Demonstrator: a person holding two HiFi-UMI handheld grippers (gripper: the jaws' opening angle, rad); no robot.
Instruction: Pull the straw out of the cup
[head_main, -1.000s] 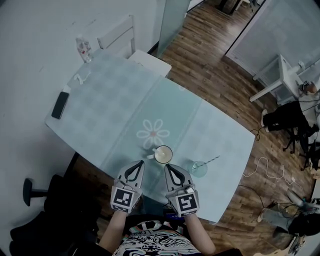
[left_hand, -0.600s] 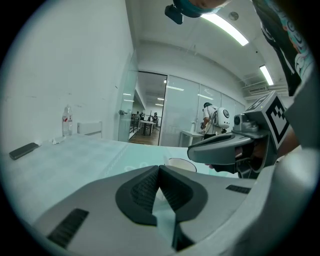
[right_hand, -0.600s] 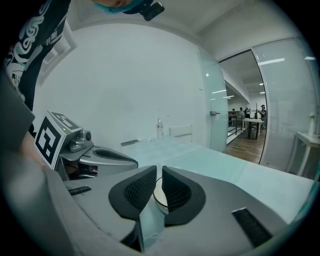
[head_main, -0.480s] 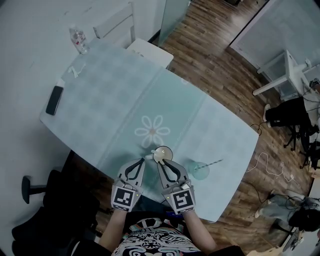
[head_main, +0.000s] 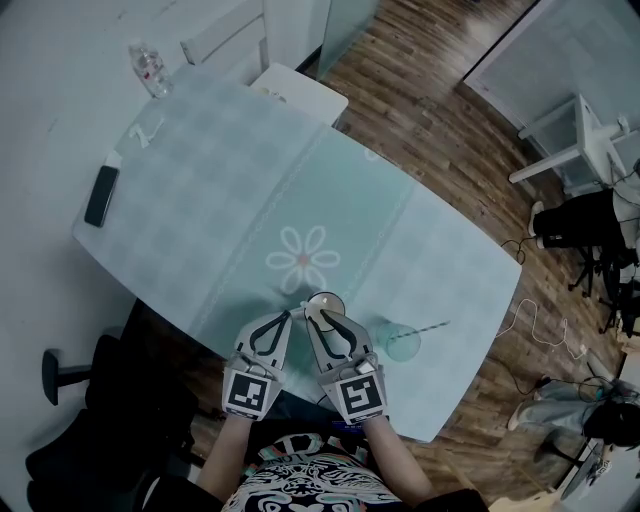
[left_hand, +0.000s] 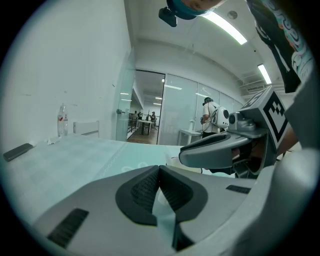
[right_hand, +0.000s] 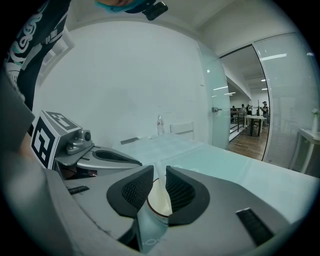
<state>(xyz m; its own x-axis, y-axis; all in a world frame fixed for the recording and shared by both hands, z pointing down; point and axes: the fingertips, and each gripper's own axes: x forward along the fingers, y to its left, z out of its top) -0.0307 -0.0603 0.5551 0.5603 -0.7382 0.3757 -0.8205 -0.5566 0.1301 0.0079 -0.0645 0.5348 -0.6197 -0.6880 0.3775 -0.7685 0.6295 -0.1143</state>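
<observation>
Both left gripper (head_main: 285, 318) and right gripper (head_main: 322, 320) carry square markers; bottle (head_main: 148, 68) label unreadable.

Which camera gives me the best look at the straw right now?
Head view: the straw shows clearly, leaning out of the clear glass right of the white mug. The right gripper view looks at the mug only; the left gripper view shows neither straw nor glass.
</observation>
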